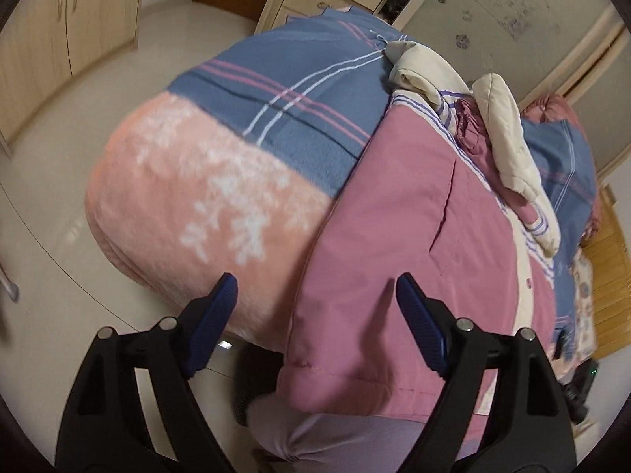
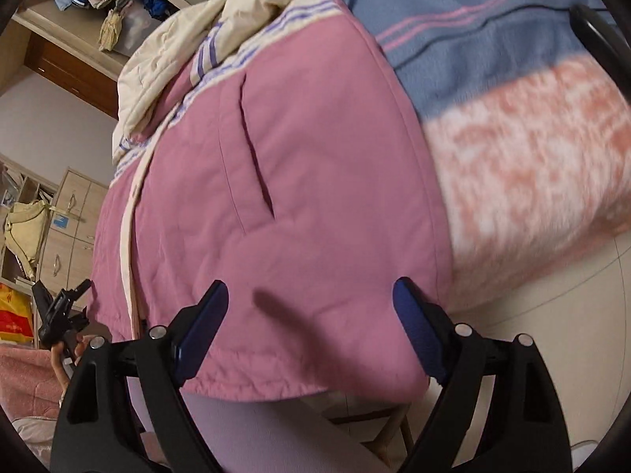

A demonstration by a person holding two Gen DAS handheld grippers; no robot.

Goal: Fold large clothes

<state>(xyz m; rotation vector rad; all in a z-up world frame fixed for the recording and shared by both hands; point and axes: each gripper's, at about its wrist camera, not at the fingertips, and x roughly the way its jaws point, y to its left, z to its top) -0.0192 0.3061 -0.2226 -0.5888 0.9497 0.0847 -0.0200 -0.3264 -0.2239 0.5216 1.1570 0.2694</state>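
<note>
Left wrist view first: the left gripper (image 1: 315,299) hangs over the near hem of a pink padded jacket (image 1: 398,244), its two blue-padded jaws spread wide with nothing between them but air above the cloth. Right wrist view shows the right gripper (image 2: 311,303) the same way, jaws released and apart, poised above the lower front of the pink padded jacket (image 2: 299,181) close to the hem. Below both grippers a person's leg in pale lilac fabric (image 2: 276,429) shows under the jacket's edge.

The jacket lies spread on a bed, hem toward the cameras, a slit pocket (image 2: 256,149) running up its front. Beyond the pocket a band of cream with purple stripes crosses it, and a cream quilted hood or lining (image 1: 508,138) is bunched at the far end. Beside and under the jacket lies a fleece blanket (image 1: 205,181), peach with white flower shapes nearer, blue with pink and white stripes farther back. Wooden cabinets (image 1: 71,27) stand past the pale floor.
</note>
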